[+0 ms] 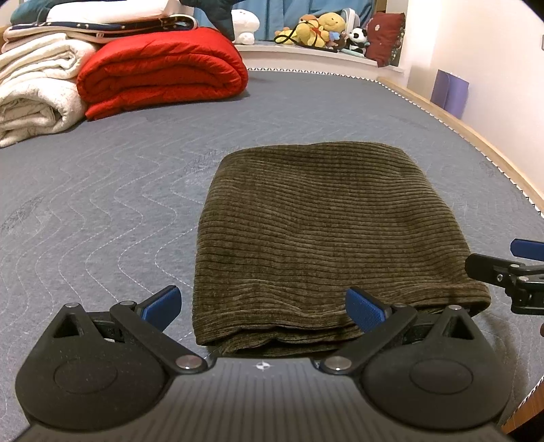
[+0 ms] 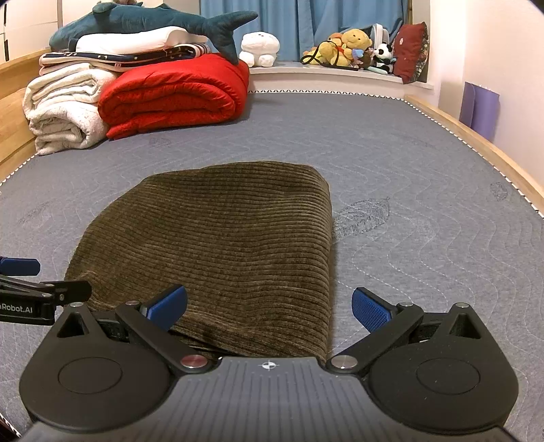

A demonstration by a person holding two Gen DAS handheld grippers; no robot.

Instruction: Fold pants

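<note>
- Left wrist view: olive-brown corduroy pants, folded into a thick rounded rectangle, ribs running crosswise, lying flat on the grey quilted mattress with wavy stitch lines.
- Left gripper spread wide, holding nothing; blue ribbed pads on black linkage arms, straddling the near left corner of the fold, right pad over the fabric edge.
- Right gripper at the frame's right edge, beside the near right corner of the pants.
- Right wrist view: same pants just ahead, layered edges stacked at the near end.
- Right gripper likewise wide apart and empty, left pad above the cloth, right pad above bare mattress.
- Background: puffy red quilt rolled beside cream towelling blankets; plush shark on top; soft toys on a white ledge; pale wooden bed frame.
</note>
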